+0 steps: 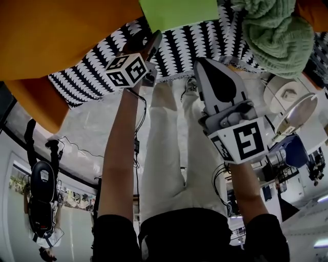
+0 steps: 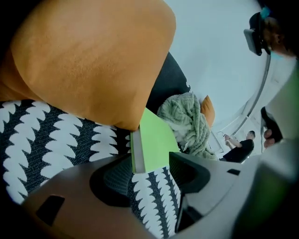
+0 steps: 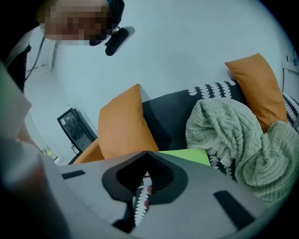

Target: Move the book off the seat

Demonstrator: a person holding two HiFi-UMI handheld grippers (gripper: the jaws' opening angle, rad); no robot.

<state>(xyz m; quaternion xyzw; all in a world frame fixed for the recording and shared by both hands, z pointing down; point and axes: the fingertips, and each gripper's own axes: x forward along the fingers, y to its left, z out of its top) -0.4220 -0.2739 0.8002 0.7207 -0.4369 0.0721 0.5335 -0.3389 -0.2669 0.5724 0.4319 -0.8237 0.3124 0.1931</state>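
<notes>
A flat lime-green book (image 1: pixel 179 13) lies on the black-and-white patterned seat (image 1: pixel 92 77), between an orange cushion and a green blanket. In the left gripper view the book (image 2: pixel 154 144) has its near corner between the jaws of my left gripper (image 2: pixel 152 172). Those jaws stand apart and do not touch the book, so the gripper is open. In the head view the left gripper (image 1: pixel 151 43) is low over the seat's front edge. My right gripper (image 1: pixel 205 66) hovers in front of the seat. In its own view the right gripper (image 3: pixel 147 156) is shut and empty, with the book (image 3: pixel 187 155) just beyond.
A big orange cushion (image 1: pixel 61 30) leans left of the book. A knitted green blanket (image 1: pixel 277 36) is heaped to its right, with a second orange cushion (image 3: pixel 259 84) behind it. The person's legs (image 1: pixel 164 153) stand before the seat. Another person (image 2: pixel 240 147) sits far off.
</notes>
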